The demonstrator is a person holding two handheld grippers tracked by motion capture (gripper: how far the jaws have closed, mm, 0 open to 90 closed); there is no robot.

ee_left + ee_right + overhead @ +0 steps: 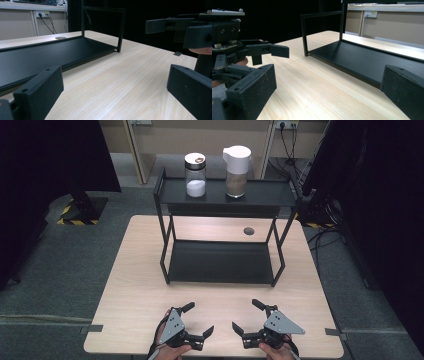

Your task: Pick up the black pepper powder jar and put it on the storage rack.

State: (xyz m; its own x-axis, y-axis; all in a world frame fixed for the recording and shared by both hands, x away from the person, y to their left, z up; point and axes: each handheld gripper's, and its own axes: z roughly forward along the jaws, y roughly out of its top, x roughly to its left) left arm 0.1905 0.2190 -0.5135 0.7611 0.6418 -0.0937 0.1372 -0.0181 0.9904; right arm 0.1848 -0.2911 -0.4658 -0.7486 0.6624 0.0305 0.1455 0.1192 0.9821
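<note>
A pale wooden tabletop (135,285) carries a black two-tier metal rack (220,262) set toward its far half. On the rack's upper shelf stand two containers, close together but apart: a clear glass jar (195,175) with a dark lid, holding something white in its lower part, and to its right a jar with a white spouted lid (236,171) holding a brownish fill. The lower shelf (220,261) of the rack lies bare on the tabletop. A small round grey grommet (249,231) sits in the wood behind the rack. At the near edge, a person's hands come in from below, each holding a tool. The left claw (198,319) rests low over the wood with its jaws spread wide, gripping nothing; in the left gripper view its two black jaws stand far apart with bare wood between them. The right claw (248,315) is likewise spread wide and empty, and the right gripper view shows its jaws well apart. The two claws face each other, near but not touching, both well short of the rack. Strips of grey tape (91,328) mark the tabletop's near corners.
</note>
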